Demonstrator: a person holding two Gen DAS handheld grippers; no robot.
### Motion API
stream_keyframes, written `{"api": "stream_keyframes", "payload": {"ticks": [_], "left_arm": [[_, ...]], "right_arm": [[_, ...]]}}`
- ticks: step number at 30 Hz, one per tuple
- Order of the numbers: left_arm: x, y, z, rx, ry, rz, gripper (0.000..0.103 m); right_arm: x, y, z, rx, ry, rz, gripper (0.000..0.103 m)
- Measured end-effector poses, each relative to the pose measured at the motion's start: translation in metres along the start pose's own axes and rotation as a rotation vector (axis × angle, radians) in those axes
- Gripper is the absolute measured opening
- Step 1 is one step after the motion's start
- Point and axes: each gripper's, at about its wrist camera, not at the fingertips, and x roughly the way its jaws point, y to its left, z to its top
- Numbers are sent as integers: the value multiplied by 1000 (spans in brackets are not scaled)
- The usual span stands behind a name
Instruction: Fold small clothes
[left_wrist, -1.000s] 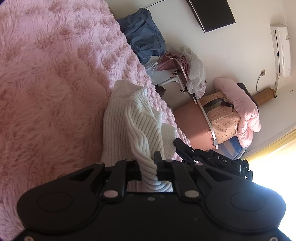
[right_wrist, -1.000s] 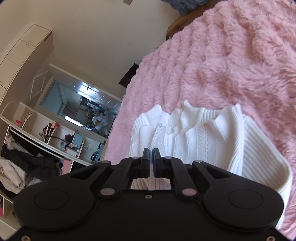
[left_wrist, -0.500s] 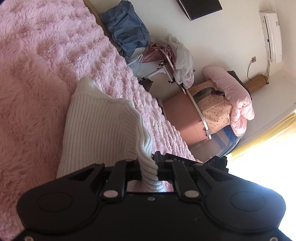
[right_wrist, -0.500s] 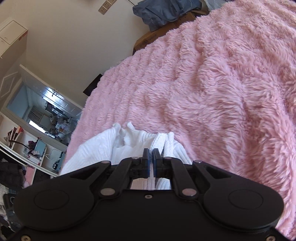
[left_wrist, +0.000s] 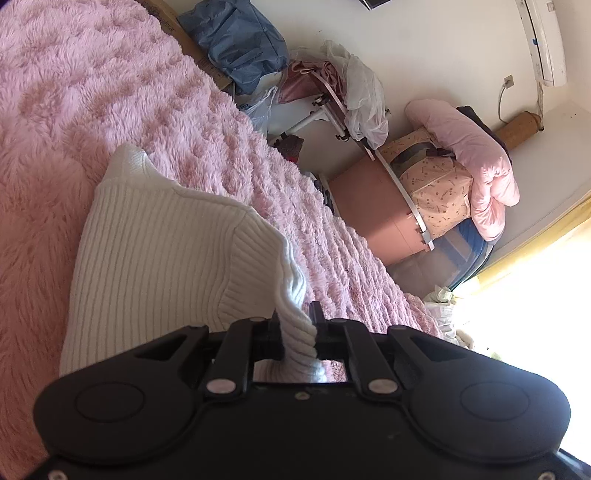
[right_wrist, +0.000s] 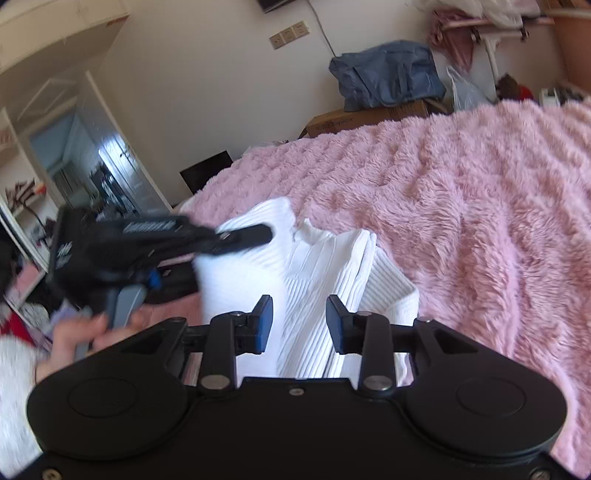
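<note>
White ribbed knit sweater (left_wrist: 159, 254) lies partly folded on the fluffy pink bed blanket (left_wrist: 74, 96), spreading ahead of both claws. The left claw (left_wrist: 295, 325) is clamped on a thick ribbed edge of the sweater, a fold of the knit pinched between its black fingers and drawn up off the blanket just in front of it. To the left of that grip, the rest of the garment slopes down onto the bed.

From the right wrist view, the right claw (right_wrist: 299, 325) stands apart, its jaws having just been opening; the pleated middle of the sweater (right_wrist: 314, 280) shows in the gap between the blue pads (right_wrist: 264, 325), but they do not press on it. Ahead and to the left of the right claw, the left claw (right_wrist: 255, 233) appears blurred, its tip on the sweater's far corner, and a person's hand (right_wrist: 88, 336) grips its handle.

Beyond the bed, behind both claws, a blue fabric bag (right_wrist: 388, 74) rests on a brown cardboard box (right_wrist: 365, 118) against the wall.
</note>
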Motion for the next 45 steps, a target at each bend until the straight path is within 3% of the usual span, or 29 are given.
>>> {"api": "stream_keyframes", "payload": {"ticks": [3,7,12,15,16,17,25,27,31,34,39,45], "left_arm": [[7,-7,2,21,8,32,8],[14,-16,7,56,33,69,8],[27,-22,9,84,66,105,8],[38,-25,10,101,90,129,8],[42,-25,10,105,99,139,8],[45,-25,10,105,106,143,8],[73,-50,1,164,165,130,8],[87,-53,-4,178,197,166,8],[118,-48,-12,171,265,262,20],[127,-54,-10,176,272,277,30],[113,-88,8,244,240,230,35],[52,-101,13,282,190,174,36]], "right_arm": [[-19,28,-26,-77,-16,-71,34],[-15,38,-48,-68,-18,-60,34],[10,33,-57,-43,46,-62,34],[21,36,-61,-56,87,-77,30],[24,36,-63,-60,99,-81,24],[26,35,-63,-44,114,-81,8],[-3,20,-62,137,127,-75,8],[-2,19,-67,143,147,-97,8],[11,8,-78,198,196,-98,8],[12,0,-81,238,195,-61,8],[7,-10,-80,312,178,0,9],[-7,-8,-69,297,175,-37,13]]}}
